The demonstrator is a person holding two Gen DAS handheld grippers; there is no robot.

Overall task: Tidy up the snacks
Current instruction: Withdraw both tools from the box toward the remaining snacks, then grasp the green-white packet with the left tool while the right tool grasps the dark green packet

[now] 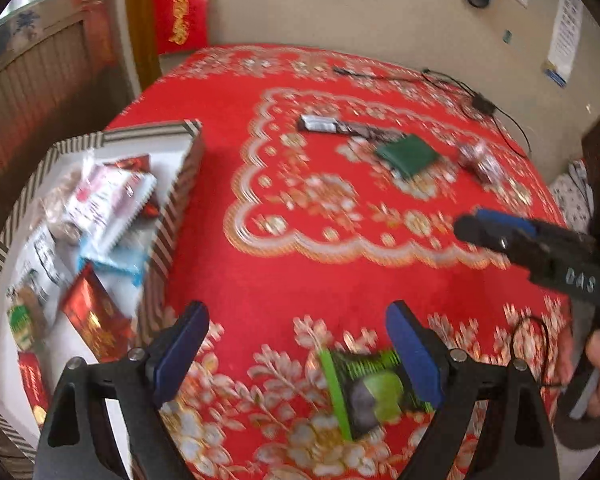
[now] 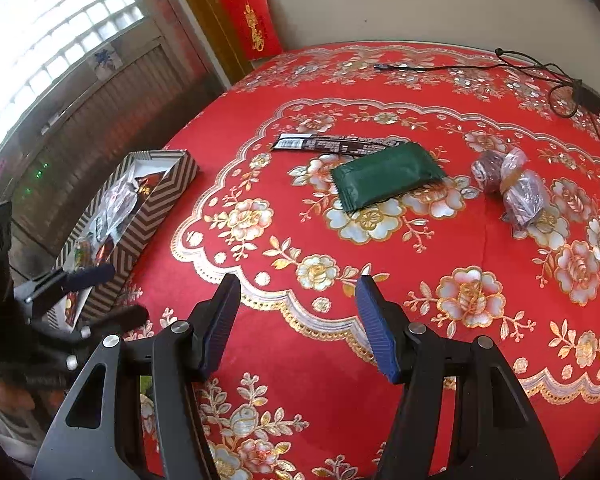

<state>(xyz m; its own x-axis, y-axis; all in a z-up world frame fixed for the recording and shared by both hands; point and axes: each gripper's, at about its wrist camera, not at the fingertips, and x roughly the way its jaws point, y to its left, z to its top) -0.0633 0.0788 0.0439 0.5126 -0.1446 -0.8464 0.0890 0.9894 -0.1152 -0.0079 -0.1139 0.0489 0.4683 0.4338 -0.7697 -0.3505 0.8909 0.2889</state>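
Observation:
A striped box (image 1: pixel 168 216) holding several snack packets stands at the table's left edge; it also shows in the right wrist view (image 2: pixel 148 216). My left gripper (image 1: pixel 296 344) is open above the red cloth, with a green and black snack packet (image 1: pixel 364 392) lying under its right finger. My right gripper (image 2: pixel 298 320) is open and empty over the cloth. Farther out lie a dark green packet (image 2: pixel 384 178), a long dark bar (image 2: pixel 332 144) and a clear-wrapped dark snack (image 2: pixel 516 188). The right gripper also shows at the right of the left wrist view (image 1: pixel 500 236).
A round table with a red flowered cloth (image 2: pixel 420 320) stands against a beige wall. Black cables and a small adapter (image 2: pixel 580 96) lie at the far right. A window and a wooden panel (image 2: pixel 60 80) are on the left.

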